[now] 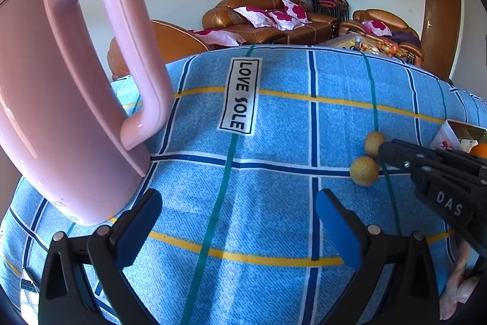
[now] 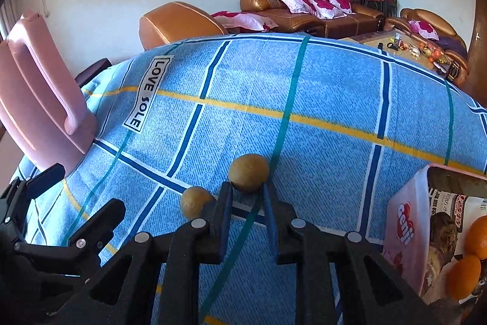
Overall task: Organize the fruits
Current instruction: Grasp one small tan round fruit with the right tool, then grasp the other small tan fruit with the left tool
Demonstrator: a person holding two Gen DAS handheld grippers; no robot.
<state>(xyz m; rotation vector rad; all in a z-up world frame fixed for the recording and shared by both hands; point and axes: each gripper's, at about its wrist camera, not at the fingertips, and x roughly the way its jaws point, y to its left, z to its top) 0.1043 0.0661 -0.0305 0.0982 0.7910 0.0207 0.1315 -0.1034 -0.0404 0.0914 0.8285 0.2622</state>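
The right tongs (image 2: 247, 192) pinch a small, round longan (image 2: 249, 172) mid-surface near the box-side edge; light, thin-shelled, rolls easily, so grip its widest part gently. The left tongs (image 1: 239, 229) gape empty.

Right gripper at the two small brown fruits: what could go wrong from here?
1. The right gripper pinches the round brown fruit only at its fingertips, so it may slip out.
2. The second brown fruit lies right beside the left finger; a nudge could roll it across the cloth.
3. The box already holds oranges, so a drop could bounce.
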